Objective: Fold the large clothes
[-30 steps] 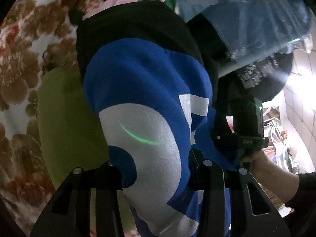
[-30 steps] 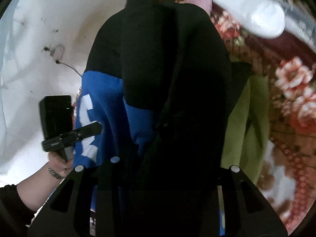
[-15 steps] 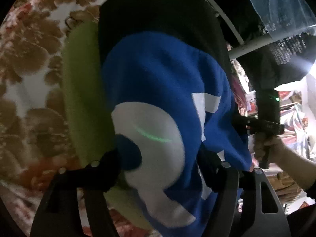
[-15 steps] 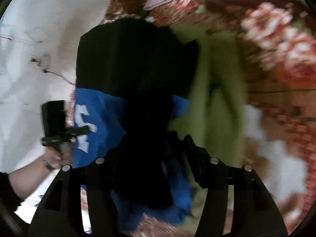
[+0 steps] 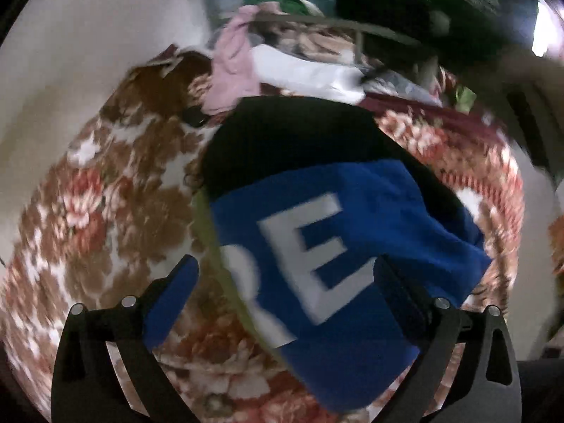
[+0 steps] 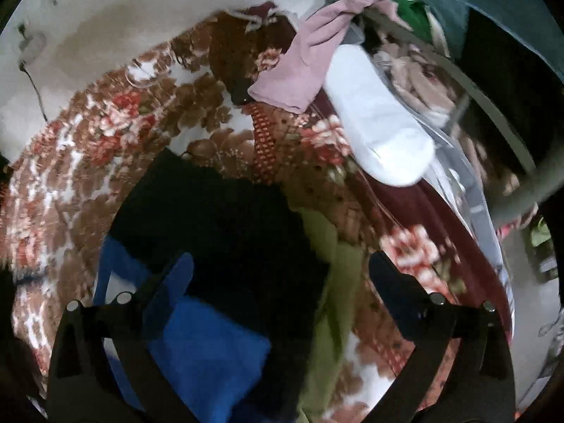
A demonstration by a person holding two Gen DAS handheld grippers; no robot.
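A folded blue and black sweatshirt (image 5: 335,218) with large white letters lies on the floral bedspread (image 5: 105,211); the right wrist view shows it too (image 6: 218,232). It rests on a green garment (image 6: 331,282), whose edge shows beside it. My left gripper (image 5: 285,282) is open just above the blue part, holding nothing. My right gripper (image 6: 282,275) is open above the black part and the green garment, holding nothing.
A pink cloth (image 6: 310,70), a white folded item (image 6: 380,130) and a heap of other clothes (image 5: 352,46) lie at the far end of the bed. A white wall (image 6: 105,17) runs along the left. A grey rail (image 6: 493,112) crosses at right.
Both grippers held the sweatshirt up a second ago. Now it lies on the bed over the green garment, and both grippers have opened and let go of it.
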